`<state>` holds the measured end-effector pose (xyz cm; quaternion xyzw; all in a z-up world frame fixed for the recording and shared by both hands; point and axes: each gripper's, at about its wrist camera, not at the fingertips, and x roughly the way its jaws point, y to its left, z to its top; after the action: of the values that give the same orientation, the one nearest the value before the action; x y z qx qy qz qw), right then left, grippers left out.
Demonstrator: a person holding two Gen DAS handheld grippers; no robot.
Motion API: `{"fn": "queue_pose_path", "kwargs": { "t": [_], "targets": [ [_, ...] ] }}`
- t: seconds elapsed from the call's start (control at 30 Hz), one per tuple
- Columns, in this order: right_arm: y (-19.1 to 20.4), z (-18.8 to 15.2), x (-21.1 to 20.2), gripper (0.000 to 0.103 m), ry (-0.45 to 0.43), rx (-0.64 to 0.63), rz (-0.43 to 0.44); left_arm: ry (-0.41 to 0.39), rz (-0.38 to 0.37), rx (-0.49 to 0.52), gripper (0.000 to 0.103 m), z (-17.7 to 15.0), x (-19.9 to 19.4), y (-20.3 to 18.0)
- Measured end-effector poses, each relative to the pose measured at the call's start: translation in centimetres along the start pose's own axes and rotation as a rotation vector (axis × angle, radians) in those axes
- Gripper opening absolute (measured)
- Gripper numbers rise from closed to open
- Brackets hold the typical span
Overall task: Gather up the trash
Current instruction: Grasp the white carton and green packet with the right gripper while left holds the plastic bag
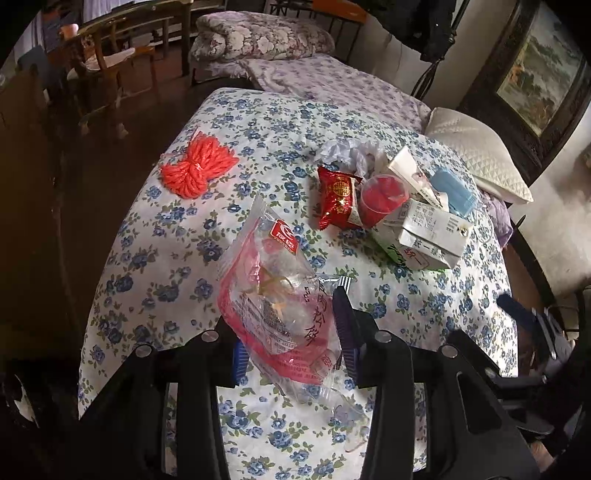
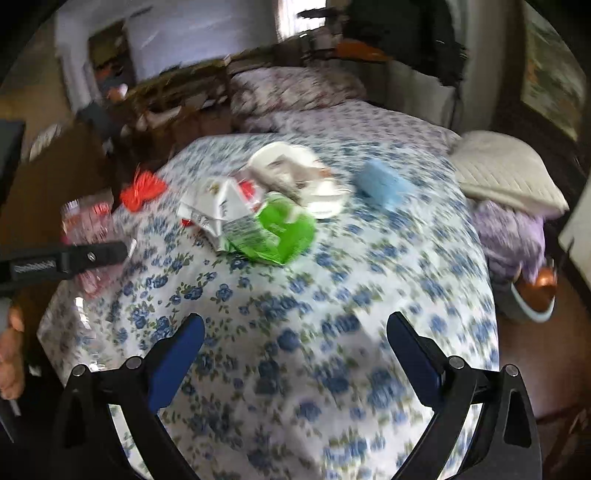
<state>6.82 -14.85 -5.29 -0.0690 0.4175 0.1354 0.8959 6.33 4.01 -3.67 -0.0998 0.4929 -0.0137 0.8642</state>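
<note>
My left gripper (image 1: pixel 291 325) is shut on a clear plastic bag with red print (image 1: pixel 273 295) and holds it over the flowered cloth (image 1: pixel 155 266); the bag also shows blurred in the right wrist view (image 2: pixel 88 221). A trash pile lies beyond it: a red snack packet (image 1: pixel 337 195), a red cup (image 1: pixel 382 197), a crushed white and green carton (image 1: pixel 424 236), a blue pack (image 1: pixel 454 188) and white tissue (image 1: pixel 343 147). My right gripper (image 2: pixel 295 332) is open and empty over the cloth, short of the carton (image 2: pixel 258 225).
A bundle of orange cord (image 1: pixel 197 166) lies at the far left of the cloth. A white pillow (image 1: pixel 480 155) lies at the right edge. Wooden chairs (image 1: pixel 107 62) stand on the dark floor to the left. A folded quilt (image 1: pixel 258 35) lies behind.
</note>
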Motion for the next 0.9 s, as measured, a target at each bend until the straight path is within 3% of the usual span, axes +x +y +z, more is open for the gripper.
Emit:
{"fn": "queue_pose_path", "kwargs": {
  "t": [0.2, 0.3, 0.57, 0.6, 0.67, 0.73, 0.8, 0.9],
  "targets": [
    [1.0, 3.1, 1.5, 0.095, 0.003, -0.084, 0.058, 0.003, 0.007, 0.027, 0.042, 0.3, 0.3, -0.4],
    [1.7, 4.1, 2.5, 0.086, 0.016, -0.113, 0.074, 0.002, 0.017, 0.021, 0.042, 0.4, 0.3, -0.1],
    [4.1, 5.4, 3.8, 0.083, -0.057, -0.226, 0.072, 0.005, 0.040, 0.019, 0.042, 0.4, 0.8, 0.3],
    [4.3, 5.4, 3.9, 0.080, -0.054, -0.228, 0.081, 0.006, 0.040, 0.018, 0.042, 0.4, 0.8, 0.3],
    [4.8, 5.5, 4.0, 0.045, -0.032, -0.233, 0.096, 0.002, 0.038, 0.014, 0.042, 0.4, 0.6, 0.4],
    [4.8, 5.4, 3.6, 0.035, -0.032, -0.216, 0.098, 0.000, 0.043, 0.015, 0.042, 0.4, 0.7, 0.4],
    [4.8, 5.0, 2.9, 0.032, -0.055, -0.208, 0.084, -0.001, 0.044, 0.017, 0.042, 0.3, 0.6, 0.4],
    [3.8, 4.4, 1.4, 0.027, -0.060, -0.136, 0.157, -0.006, 0.052, 0.005, 0.042, 0.3, 0.6, 0.7]
  ]
}}
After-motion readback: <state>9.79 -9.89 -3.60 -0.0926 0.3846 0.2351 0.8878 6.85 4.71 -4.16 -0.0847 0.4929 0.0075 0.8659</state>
